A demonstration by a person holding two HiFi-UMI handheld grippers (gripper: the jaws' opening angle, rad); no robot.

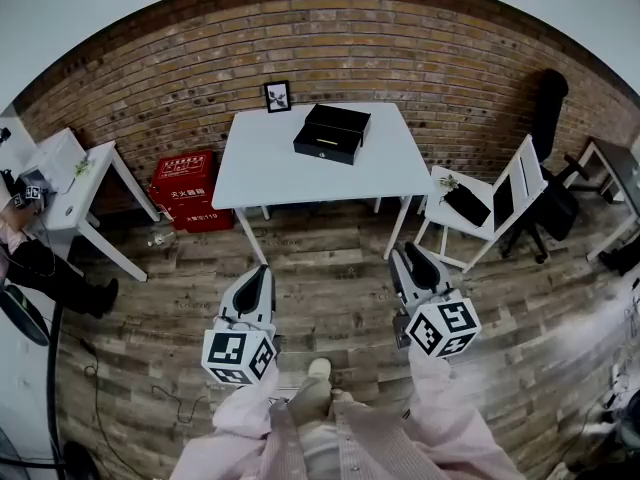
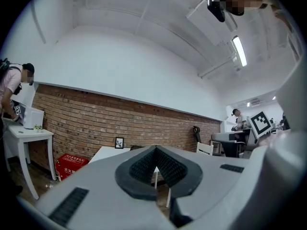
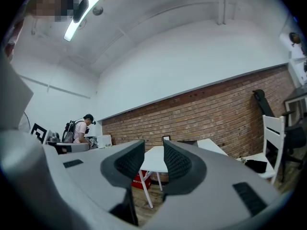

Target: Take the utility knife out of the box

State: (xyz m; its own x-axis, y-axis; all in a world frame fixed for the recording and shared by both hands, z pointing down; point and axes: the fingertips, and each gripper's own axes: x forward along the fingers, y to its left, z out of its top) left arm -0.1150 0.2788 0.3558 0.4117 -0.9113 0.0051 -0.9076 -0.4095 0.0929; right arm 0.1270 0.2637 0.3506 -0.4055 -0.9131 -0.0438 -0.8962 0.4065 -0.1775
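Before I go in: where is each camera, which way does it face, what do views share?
Head view: on the person's head, looking steeply down at the white table, black box, left gripper, right gripper and sleeves.
Left gripper view: on the left gripper, level toward the brick wall; jaws shut.
Right gripper view: on the right gripper, facing likewise; jaws apart, empty.
Shared: all three show the table and wall.

White table (image 1: 270, 168), pic frame (image 1: 277, 96), red crate (image 1: 187, 190), white chair (image 1: 447, 211), brick wall (image 1: 400, 58)
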